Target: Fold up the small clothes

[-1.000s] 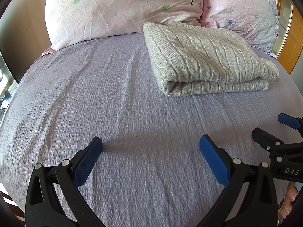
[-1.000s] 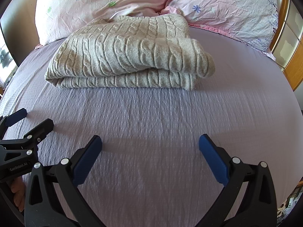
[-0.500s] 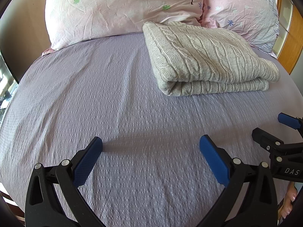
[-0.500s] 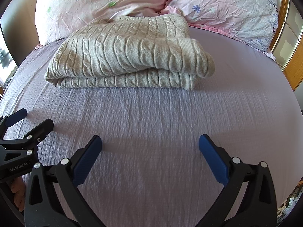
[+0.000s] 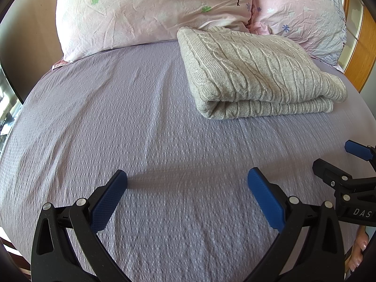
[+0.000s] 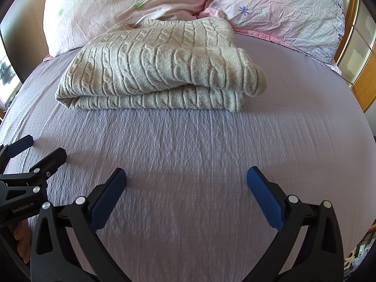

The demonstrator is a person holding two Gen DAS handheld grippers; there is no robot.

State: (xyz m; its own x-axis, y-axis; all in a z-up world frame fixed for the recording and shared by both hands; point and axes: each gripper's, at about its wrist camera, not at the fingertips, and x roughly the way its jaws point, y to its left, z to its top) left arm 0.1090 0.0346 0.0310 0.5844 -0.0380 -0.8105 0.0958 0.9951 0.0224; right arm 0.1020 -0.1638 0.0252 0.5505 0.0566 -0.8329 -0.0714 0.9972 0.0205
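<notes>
A beige cable-knit sweater lies folded in a thick rectangle on the lilac bed sheet, close to the pillows; it also shows in the right wrist view. My left gripper is open and empty, low over the sheet, well short of the sweater and to its left. My right gripper is open and empty, also low over the sheet in front of the sweater. Each gripper appears at the edge of the other's view: the right one and the left one.
Two pink flowered pillows stand behind the sweater at the head of the bed. A wooden frame with glass panels is at the right. The bed edge drops off at the left and right.
</notes>
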